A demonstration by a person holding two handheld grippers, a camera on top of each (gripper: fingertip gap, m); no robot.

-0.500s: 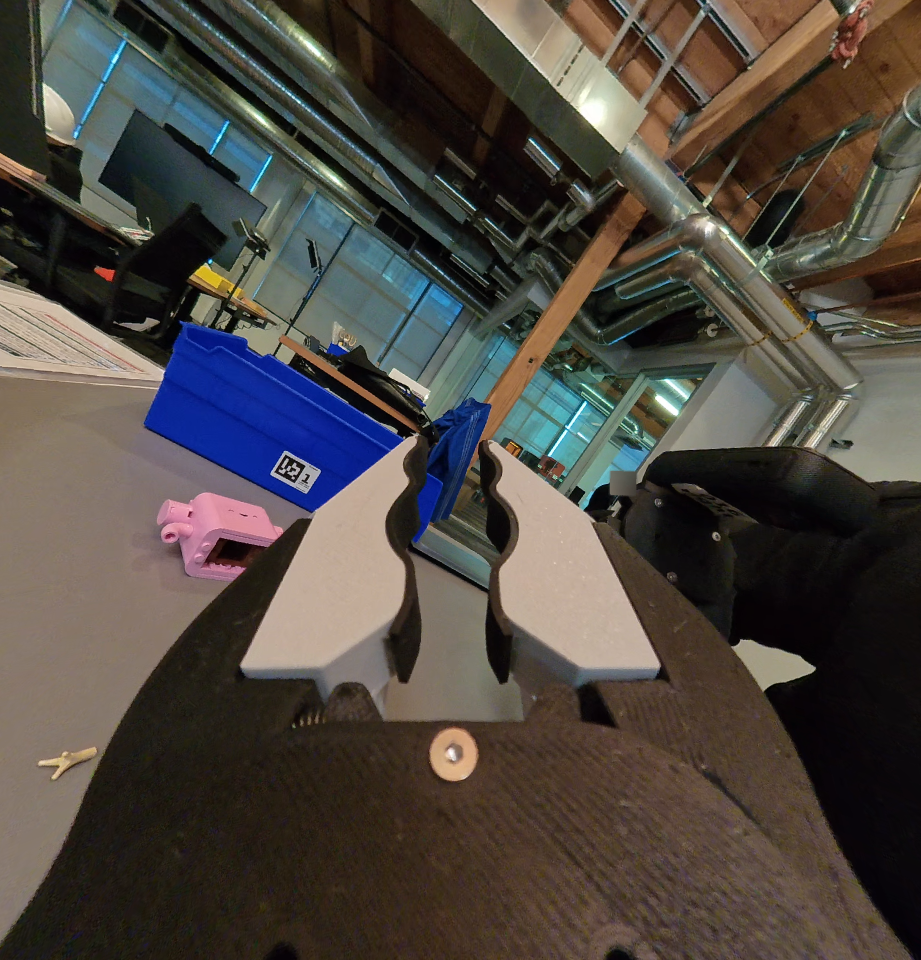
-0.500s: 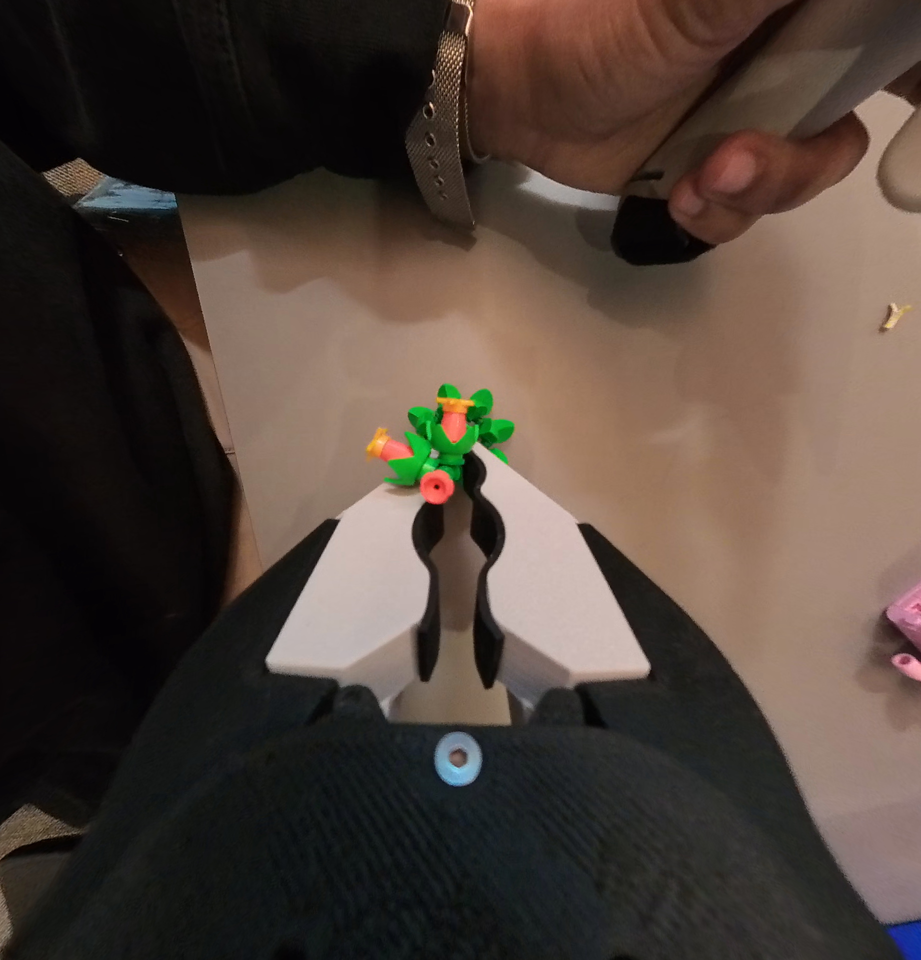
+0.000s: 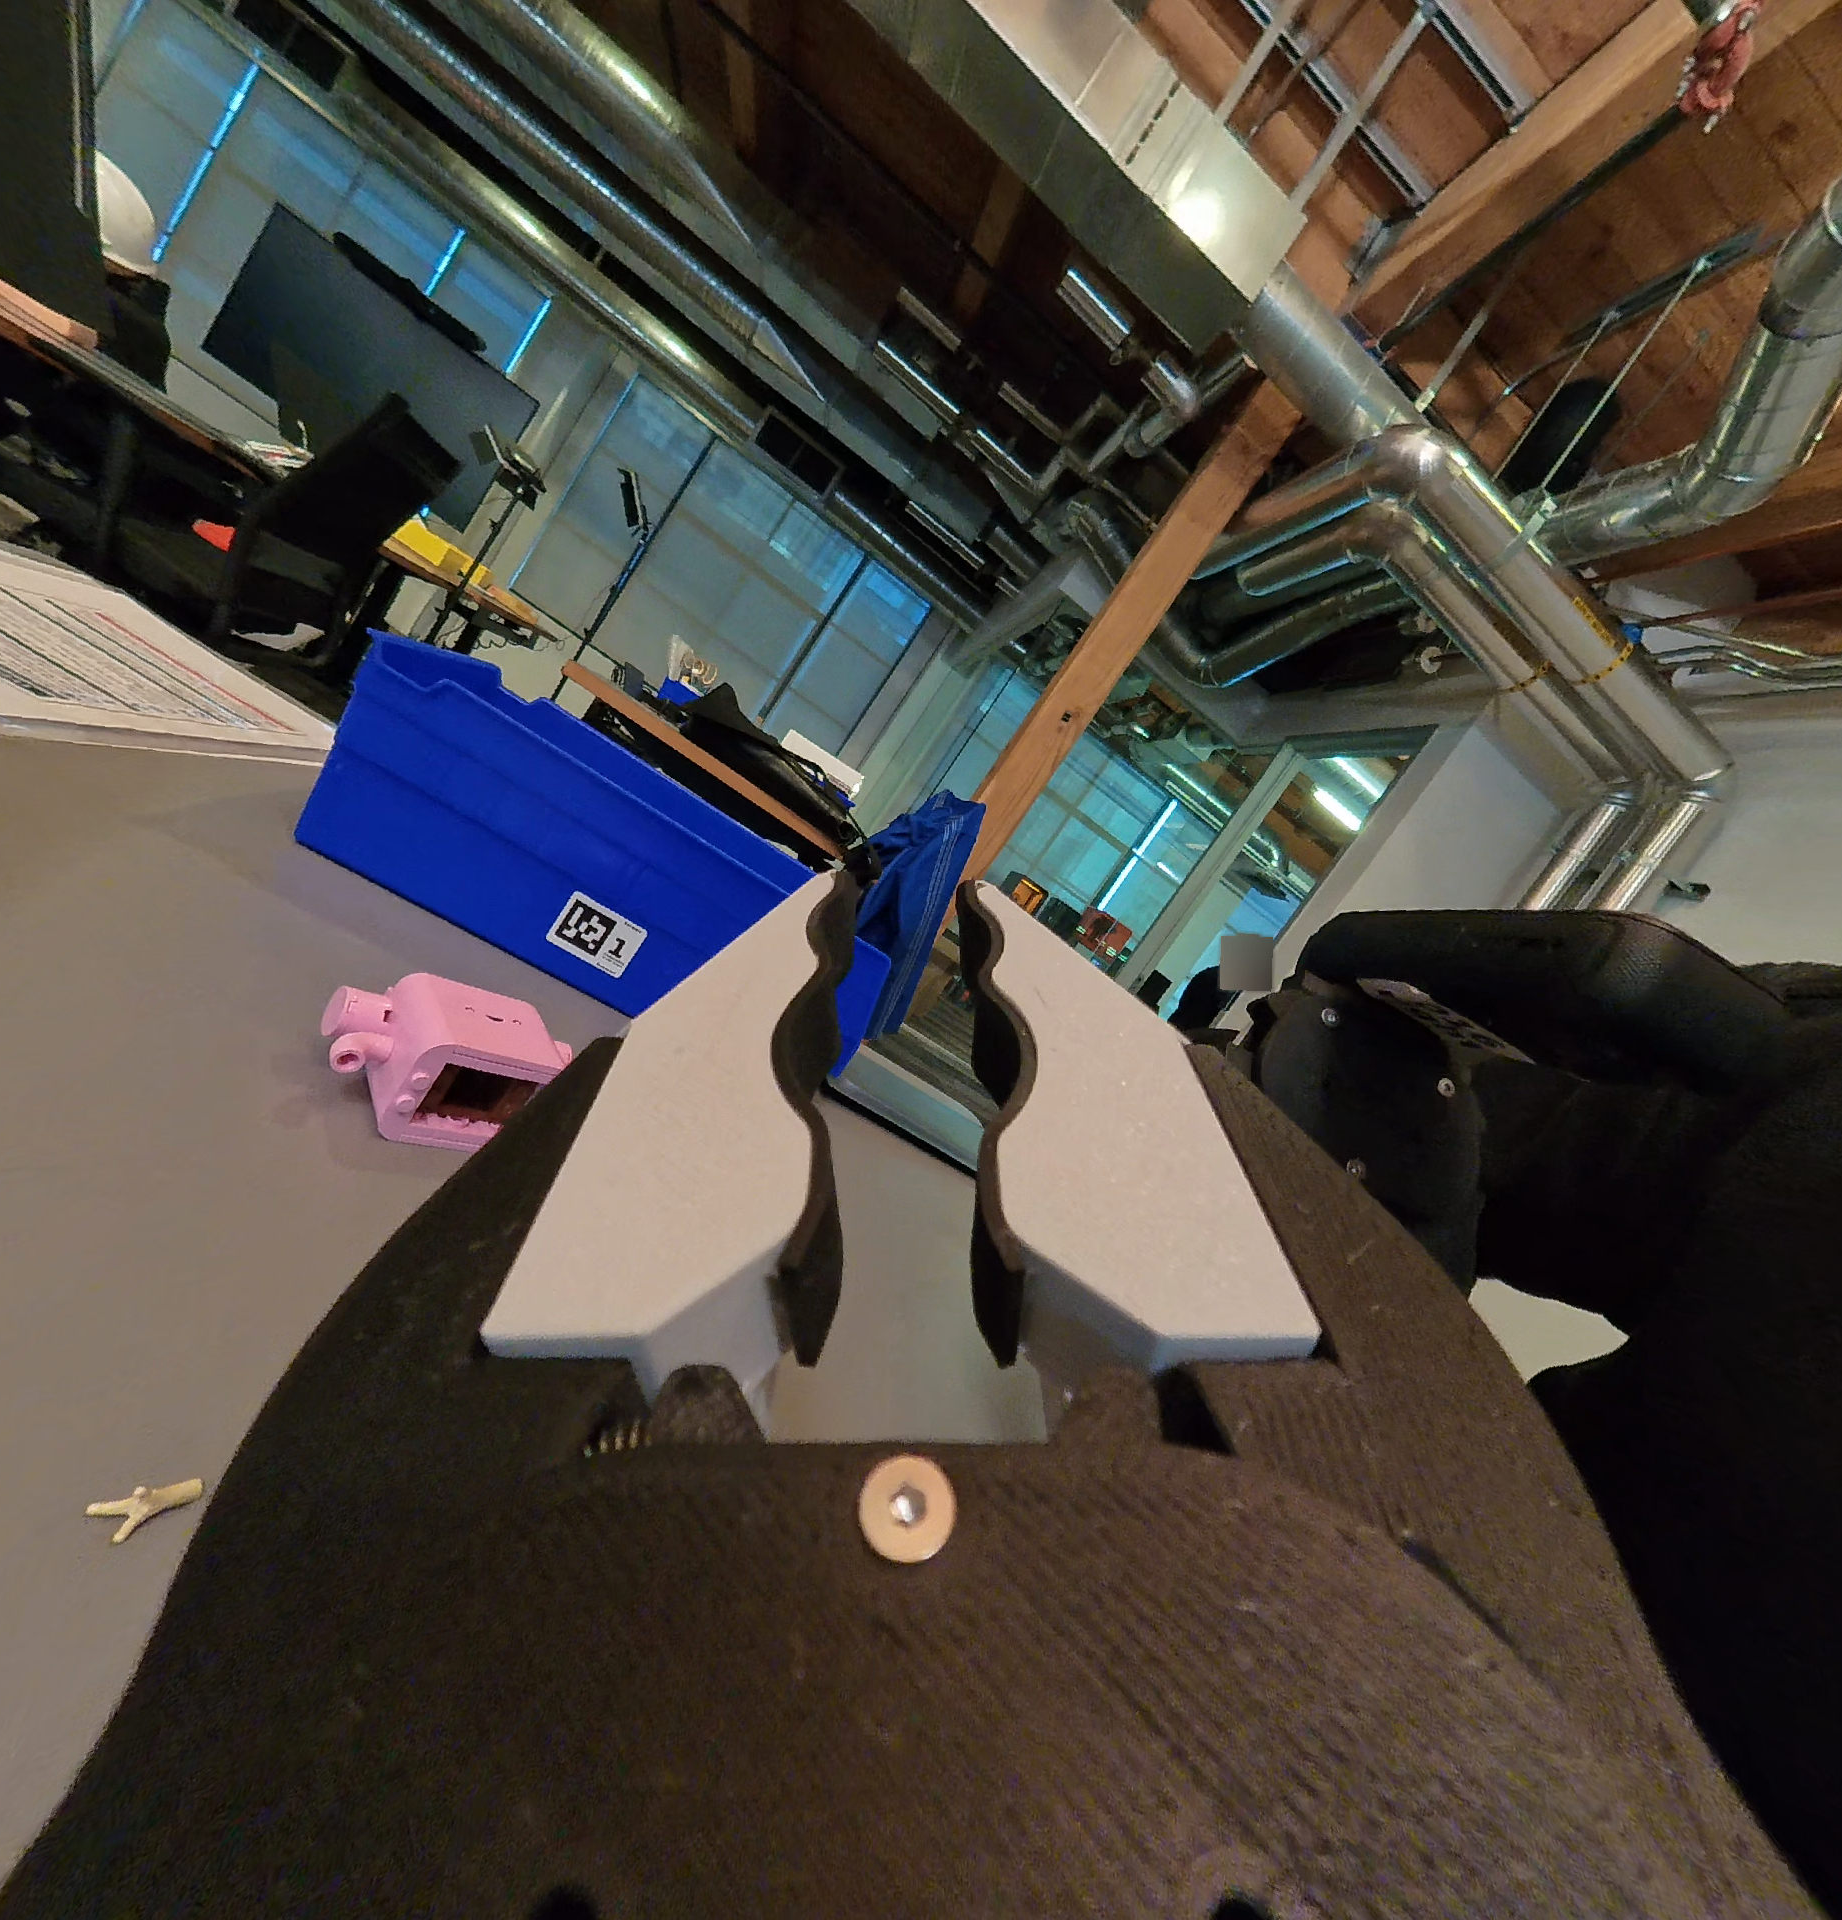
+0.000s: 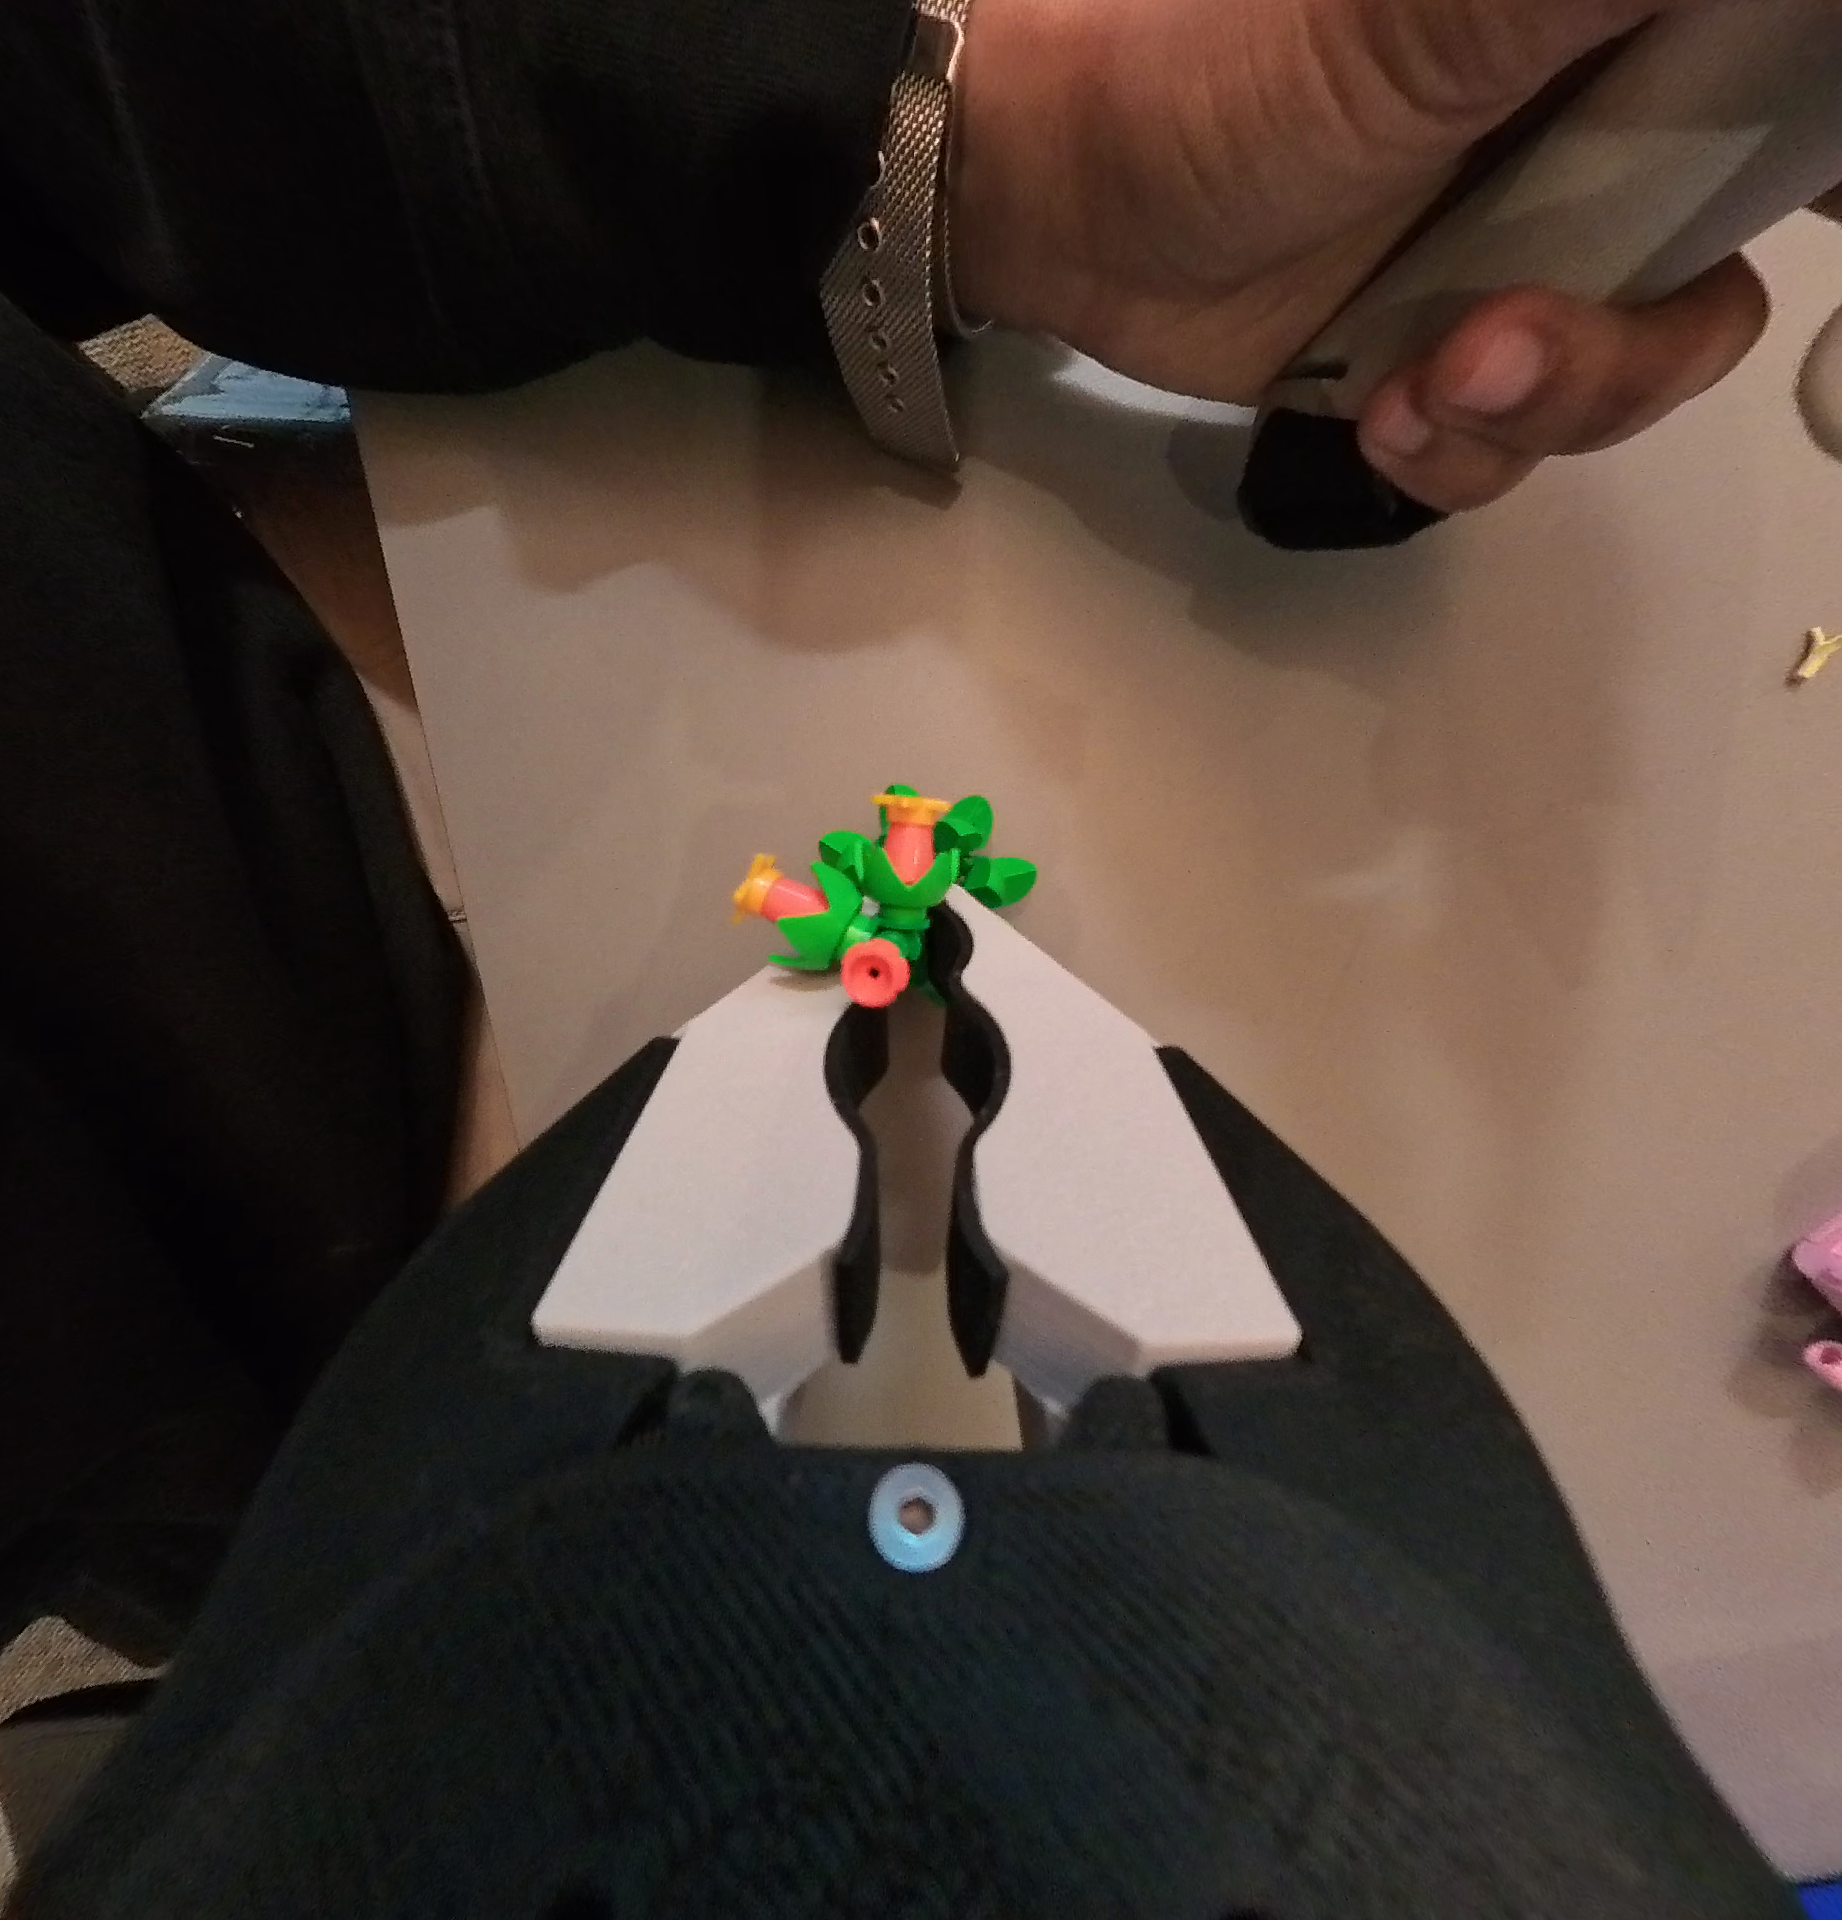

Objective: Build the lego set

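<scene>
Flowers [image 4: 891,888] of green and coral bricks are sitting clamped at the tips of the right gripper [image 4: 912,956], probably ready for joining. Left gripper [image 3: 901,914] is waiting apart and empty, pink block [image 3: 444,1060] lying ahead to its left.

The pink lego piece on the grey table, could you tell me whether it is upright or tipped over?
Tipped over: the pink lego piece lies on its side, its open cavity facing sideways.

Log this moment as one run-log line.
left gripper: open, empty | right gripper: shut on flower cluster | pink piece: on table
</scene>
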